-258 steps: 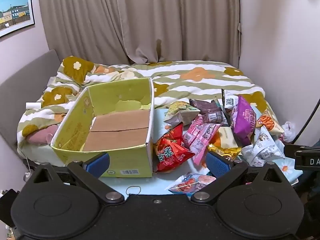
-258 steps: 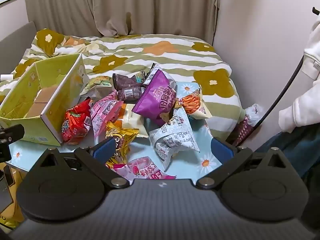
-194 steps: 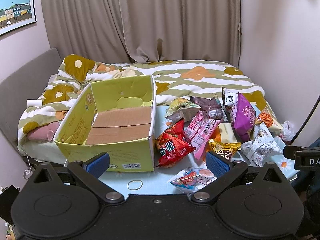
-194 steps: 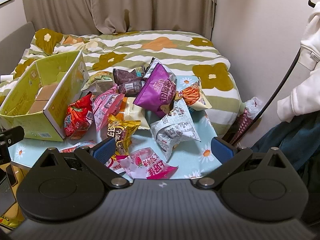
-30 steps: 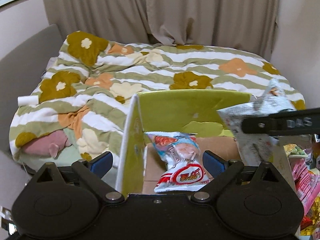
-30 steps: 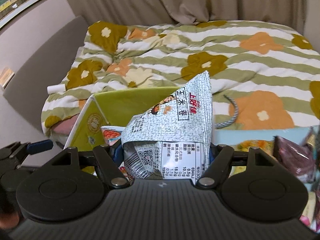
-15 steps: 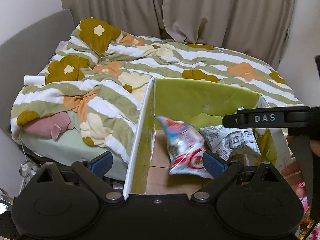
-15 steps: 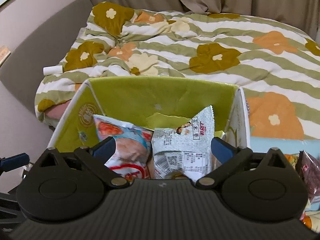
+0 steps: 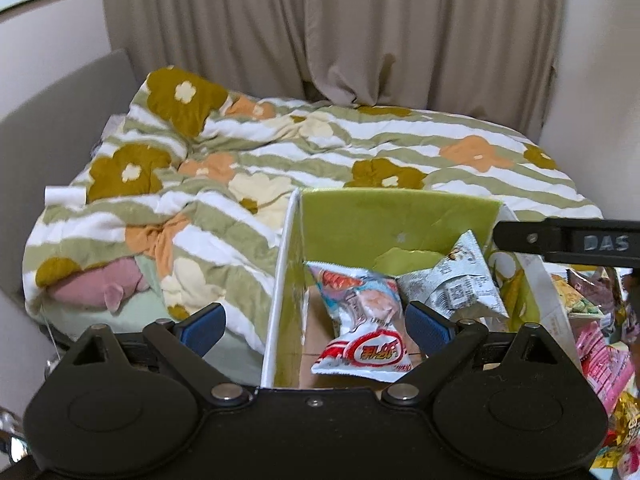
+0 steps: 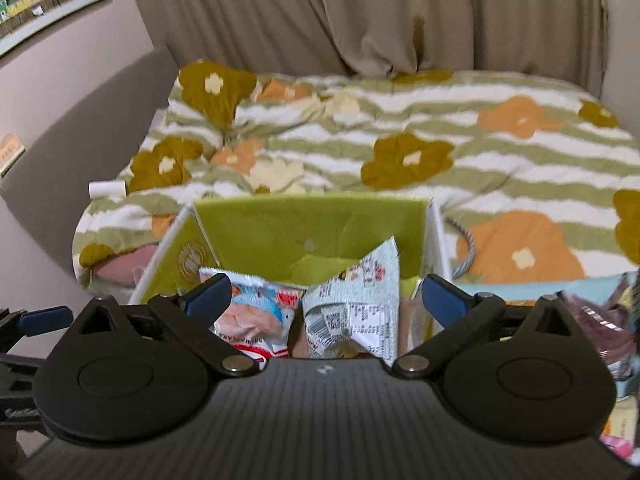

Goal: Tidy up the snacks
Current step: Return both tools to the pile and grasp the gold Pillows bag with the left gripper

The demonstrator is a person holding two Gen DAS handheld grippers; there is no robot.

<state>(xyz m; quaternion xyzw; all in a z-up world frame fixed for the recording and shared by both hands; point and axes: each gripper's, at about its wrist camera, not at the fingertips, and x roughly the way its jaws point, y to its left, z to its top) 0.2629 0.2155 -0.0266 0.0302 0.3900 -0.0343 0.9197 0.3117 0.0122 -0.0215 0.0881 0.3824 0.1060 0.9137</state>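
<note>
Left gripper (image 9: pixel 316 322) spread wide, nothing pinched, above the yellow-green cardboard box (image 9: pixel 396 216). Inside the box: light-blue and red foil snack bag (image 9: pixel 362 324) at left, white-grey printed snack bag (image 9: pixel 456 280) touching it on the right. Right gripper (image 10: pixel 326 294) spread wide, empty, over the same box.

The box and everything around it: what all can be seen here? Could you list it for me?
cardboard box: one, yellow-green, in front of the bed
blue-and-red snack bag: one, in the box, left
grey-white snack bag: one, in the box, right, touching the other
loose snack bags: several, pink, purple, yellow, right of the box
duvet: one, green-white stripes with flowers, on the bed
curtain: beige, behind the bed
framed picture: one, on the left wall
left gripper: black with blue pads, open, empty
right gripper: same, open, empty, above the box
</note>
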